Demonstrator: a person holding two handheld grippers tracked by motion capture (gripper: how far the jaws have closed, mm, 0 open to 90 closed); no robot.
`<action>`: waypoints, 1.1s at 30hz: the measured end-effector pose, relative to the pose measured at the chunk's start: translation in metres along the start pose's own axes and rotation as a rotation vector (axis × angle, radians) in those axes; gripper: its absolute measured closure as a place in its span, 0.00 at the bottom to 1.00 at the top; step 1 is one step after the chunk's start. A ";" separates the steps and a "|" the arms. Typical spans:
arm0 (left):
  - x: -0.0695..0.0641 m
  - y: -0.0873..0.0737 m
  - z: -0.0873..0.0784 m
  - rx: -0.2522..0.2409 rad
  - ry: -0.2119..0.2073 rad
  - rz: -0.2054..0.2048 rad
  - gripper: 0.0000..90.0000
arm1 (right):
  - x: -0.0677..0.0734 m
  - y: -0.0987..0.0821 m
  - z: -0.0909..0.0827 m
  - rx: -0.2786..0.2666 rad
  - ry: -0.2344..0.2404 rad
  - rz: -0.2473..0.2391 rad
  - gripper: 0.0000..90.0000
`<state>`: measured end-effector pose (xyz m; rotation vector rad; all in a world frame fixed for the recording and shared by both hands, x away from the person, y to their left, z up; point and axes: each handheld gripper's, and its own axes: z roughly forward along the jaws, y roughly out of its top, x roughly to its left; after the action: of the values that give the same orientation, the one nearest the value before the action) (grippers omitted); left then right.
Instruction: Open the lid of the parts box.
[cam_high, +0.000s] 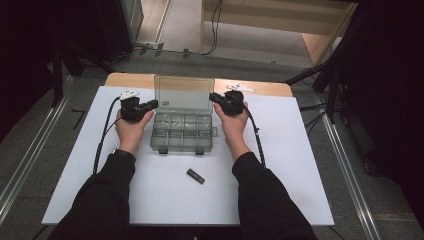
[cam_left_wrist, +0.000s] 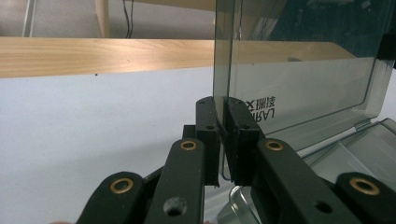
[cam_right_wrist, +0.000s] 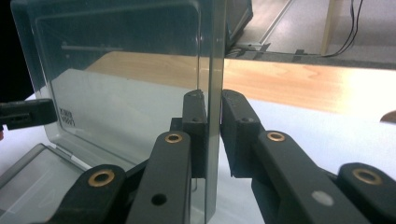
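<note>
White table (cam_high: 280, 190), compartment box (cam_high: 182, 132) at centre, lid (cam_high: 184, 93) upright. We clamp lid edges: left gripper (cam_high: 151, 104) left of lid, right gripper (cam_high: 214, 97) right. Likely mid-swing; next needs both moving together. Small black piece (cam_high: 195, 176) near box front.

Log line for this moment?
lid: upright, open | left tool: shut on lid's left edge | right tool: shut on lid's right edge | box: on table | black bar: loose, near side
</note>
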<state>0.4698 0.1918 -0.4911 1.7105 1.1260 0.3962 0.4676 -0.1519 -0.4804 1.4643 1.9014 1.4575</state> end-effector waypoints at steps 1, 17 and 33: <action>0.000 0.000 0.000 -0.001 0.000 -0.004 0.93 | 0.000 -0.002 0.000 0.009 -0.001 0.002 0.86; 0.004 -0.002 0.003 -0.009 -0.020 -0.064 0.93 | -0.003 -0.020 0.003 0.016 0.014 0.075 0.89; 0.012 -0.006 0.007 -0.013 -0.062 -0.167 0.92 | -0.007 -0.022 0.008 0.025 0.016 0.095 0.87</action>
<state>0.4780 0.1979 -0.5025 1.5927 1.2082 0.2440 0.4651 -0.1524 -0.5049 1.5784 1.8892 1.4967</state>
